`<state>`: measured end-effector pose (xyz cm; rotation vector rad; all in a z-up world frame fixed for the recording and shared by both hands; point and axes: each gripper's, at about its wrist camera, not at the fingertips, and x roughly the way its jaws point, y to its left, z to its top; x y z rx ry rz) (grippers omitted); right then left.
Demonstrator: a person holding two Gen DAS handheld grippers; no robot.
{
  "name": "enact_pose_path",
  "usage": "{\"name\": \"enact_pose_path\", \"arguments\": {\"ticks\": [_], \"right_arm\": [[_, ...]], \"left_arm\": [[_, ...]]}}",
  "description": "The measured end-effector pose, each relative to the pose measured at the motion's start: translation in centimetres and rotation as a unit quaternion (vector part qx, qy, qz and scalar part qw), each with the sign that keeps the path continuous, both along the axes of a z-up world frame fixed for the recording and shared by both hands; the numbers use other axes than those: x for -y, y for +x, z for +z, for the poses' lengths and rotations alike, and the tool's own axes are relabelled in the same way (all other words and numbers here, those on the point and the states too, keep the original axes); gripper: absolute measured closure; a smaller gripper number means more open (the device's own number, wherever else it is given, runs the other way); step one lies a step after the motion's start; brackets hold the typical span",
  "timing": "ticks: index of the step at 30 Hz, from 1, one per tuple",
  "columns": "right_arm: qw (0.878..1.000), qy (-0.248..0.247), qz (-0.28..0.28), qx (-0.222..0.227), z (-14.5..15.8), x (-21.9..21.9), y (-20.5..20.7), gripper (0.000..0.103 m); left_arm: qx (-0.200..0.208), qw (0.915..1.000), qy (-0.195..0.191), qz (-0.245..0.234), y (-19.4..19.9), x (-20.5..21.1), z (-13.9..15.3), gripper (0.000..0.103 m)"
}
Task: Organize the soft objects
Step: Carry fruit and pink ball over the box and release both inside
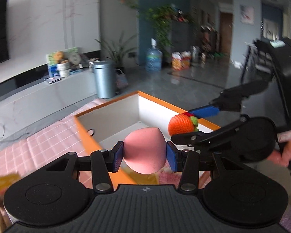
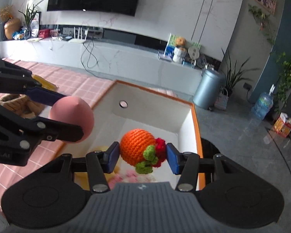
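Observation:
My left gripper [image 1: 145,156] is shut on a pink egg-shaped sponge [image 1: 144,150], held above the near edge of a white bin with an orange rim [image 1: 164,102]. To its right my right gripper [image 1: 186,125] is shut on an orange crocheted ball [image 1: 181,124] with green and red trim. In the right wrist view the crocheted ball [image 2: 136,148] sits between the blue pads, over the bin [image 2: 194,116]. The left gripper [image 2: 67,116] with the pink sponge [image 2: 73,118] hangs at the left. Soft pink and yellow items [image 2: 130,175] lie in the bin's bottom.
The bin stands on a pink checked cloth [image 2: 67,81]. A tan knitted item [image 2: 19,102] and something yellow [image 2: 46,84] lie on the cloth to the left. Beyond are a grey bin [image 2: 208,88], a low white cabinet and the floor. A person's hand [image 1: 287,151] holds the right gripper.

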<state>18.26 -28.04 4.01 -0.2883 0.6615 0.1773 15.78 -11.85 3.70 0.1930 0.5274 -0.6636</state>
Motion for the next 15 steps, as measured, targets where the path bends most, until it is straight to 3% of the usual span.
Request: {"name": "enact_pose_path", "arguments": {"ticks": [6,15], "right_arm": [[0.998,-0.021,-0.014,-0.051,-2.6,2.4,4.0,0.051],[0.992,-0.086,0.031,-0.092,-6.1,2.2,8.3,0.051]], "left_arm": [[0.005,0.9974,0.060,-0.040,2.2,4.0,-1.5,0.050],[-0.022,0.9875,0.139,-0.071,5.4,7.3,-4.6,0.050]]}}
